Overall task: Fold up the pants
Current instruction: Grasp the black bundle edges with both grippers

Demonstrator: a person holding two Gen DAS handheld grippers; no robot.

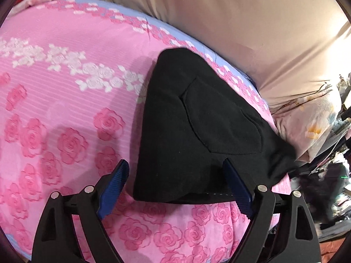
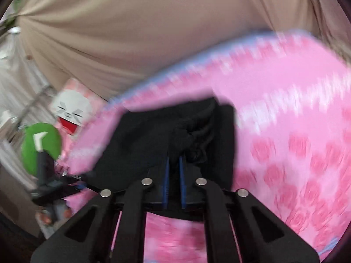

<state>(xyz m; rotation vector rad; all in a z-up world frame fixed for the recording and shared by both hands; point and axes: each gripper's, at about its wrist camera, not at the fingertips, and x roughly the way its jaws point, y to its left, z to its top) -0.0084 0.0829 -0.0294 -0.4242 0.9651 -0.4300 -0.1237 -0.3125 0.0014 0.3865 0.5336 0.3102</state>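
- Nearest the left wrist camera, the left gripper [image 1: 175, 171] stands with its jaws spread wide; its 2 blue-padded fingers [image 1: 116, 182] sit apart, nothing pinched between them.
- The near corner of the black pants [image 1: 197, 131] lies in the gap between those fingers, and the right-hand finger overlaps the cloth's near edge; whether it touches I cannot tell.
- The pants lie folded into a compact, roughly triangular bundle on the pink rose-patterned bedspread [image 1: 54, 120], with a stitched pocket outline facing up.
- The bundle's far corner reaches the bedspread's blue border [image 1: 166, 27], close to the beige curtain [image 1: 241, 22] behind the bed.
- A pale floral pillow [image 1: 311, 118] lies just beside the bundle's right-hand tip.
- In the right wrist view, the right gripper [image 2: 174, 160] has its jaws drawn almost together, the 2 blue pads parallel with a thin fold of the black pants [image 2: 136, 144] pinched between them.
- That view is motion-blurred; the bunched cloth rises just beyond the fingertips, over the bedspread [image 2: 296, 109].
- At the left of that view are a green round object [image 2: 41, 144] on a dark stem and a pink pillow with a cartoon face [image 2: 72, 109], both off the bedspread's edge.
- The beige curtain [image 2: 131, 32] fills the top.
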